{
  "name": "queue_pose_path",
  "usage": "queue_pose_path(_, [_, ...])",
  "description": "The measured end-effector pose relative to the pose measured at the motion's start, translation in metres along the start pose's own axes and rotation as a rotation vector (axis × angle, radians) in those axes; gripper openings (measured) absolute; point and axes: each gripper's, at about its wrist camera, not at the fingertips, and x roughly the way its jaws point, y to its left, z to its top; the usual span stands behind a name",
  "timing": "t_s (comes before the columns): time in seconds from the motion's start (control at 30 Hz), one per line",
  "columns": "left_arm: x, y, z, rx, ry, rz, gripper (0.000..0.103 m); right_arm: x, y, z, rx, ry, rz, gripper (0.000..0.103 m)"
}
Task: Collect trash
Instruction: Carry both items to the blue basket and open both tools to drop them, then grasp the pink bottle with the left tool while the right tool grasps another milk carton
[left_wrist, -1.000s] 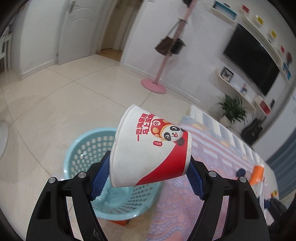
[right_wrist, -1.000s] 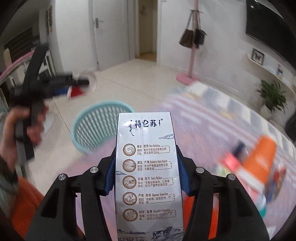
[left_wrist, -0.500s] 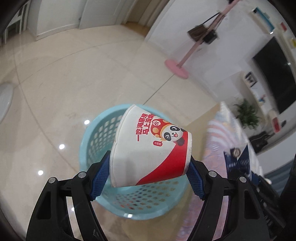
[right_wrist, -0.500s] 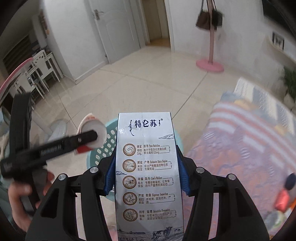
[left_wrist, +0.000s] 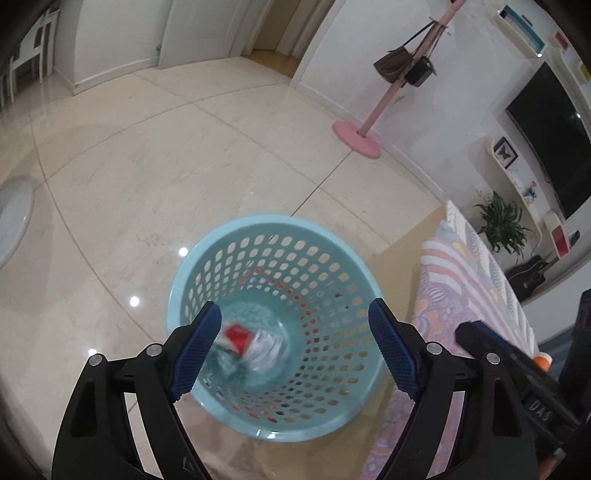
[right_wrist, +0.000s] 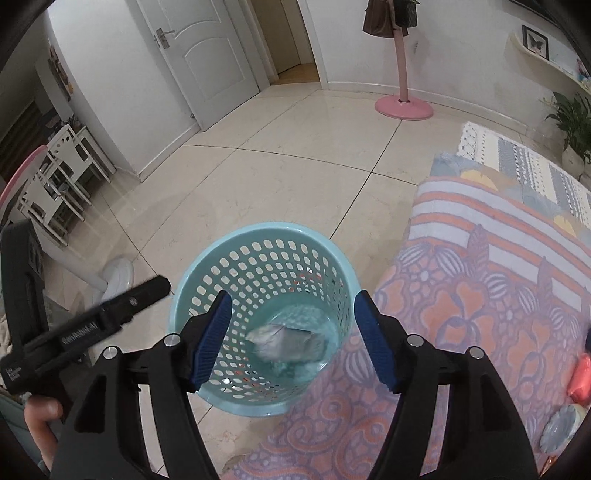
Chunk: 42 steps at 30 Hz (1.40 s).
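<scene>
Two handheld tools hang over a pale blue, perforated plastic basket (left_wrist: 273, 328) that stands on a glossy cream tiled floor (left_wrist: 184, 166), right beside the edge of a patterned rug (right_wrist: 480, 295) in lilac, orange and white.

The left tool (left_wrist: 295, 350) has its blue-padded fingers (left_wrist: 195, 350) spread wide apart with nothing between them. Seen between them, down in the basket, is a red-and-white paper cup (left_wrist: 251, 343) — blurred, lying on its side near the bottom.

The right tool (right_wrist: 293, 339) is likewise spread apart and empty. Below it, inside the same basket (right_wrist: 258, 314), a greyish-white carton (right_wrist: 288, 341) shows as a blurred shape near the bottom. At the left edge of this view the other tool (right_wrist: 85, 325) appears as a black bar, with part of the person's hand (right_wrist: 42, 428) gripping it.

Farther off, a pink coat stand (left_wrist: 373, 122) with dark bags hung on it stands by a white wall, a black television (left_wrist: 550, 140) is mounted at the right, and a green potted plant (left_wrist: 502, 221) sits below it. A small orange item (right_wrist: 581, 376) lies on the rug at the far right.
</scene>
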Motion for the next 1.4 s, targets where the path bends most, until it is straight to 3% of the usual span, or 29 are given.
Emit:
queue_pose_path(0.23, [-0.019,-0.025,0.001,0.039,-0.049,-0.043,0.08,-0.024,-0.007,-0.01,0.013,-0.022,0.011,0.065])
queue_pose_path(0.4, [-0.04,-0.055,-0.001,0.079,-0.108,-0.095,0.08,-0.068,-0.021,-0.015,0.034,-0.083,0.023,0.065])
queue_pose_path(0.63, [-0.061,-0.129,-0.021,0.205,-0.16,-0.209,0.08,-0.148,-0.058,-0.034,0.053,-0.205,-0.024,0.065])
queue_pose_path(0.73, [-0.061,-0.17,-0.038,0.291,-0.154,-0.263,0.083,-0.182,-0.083,-0.052,0.056,-0.26,-0.091,0.065])
queue_pose_path(0.9, [-0.043,-0.236,-0.076,0.442,-0.091,-0.35,0.084,-0.234,-0.132,-0.091,0.075,-0.334,-0.26,0.065])
queue_pose_path(1.1, [0.002,-0.31,-0.131,0.642,0.008,-0.387,0.084,-0.27,-0.199,-0.147,0.168,-0.333,-0.398,0.067])
queue_pose_path(1.4, [0.06,-0.367,-0.175,0.704,0.127,-0.395,0.082,-0.294,-0.278,-0.219,0.34,-0.276,-0.48,0.067])
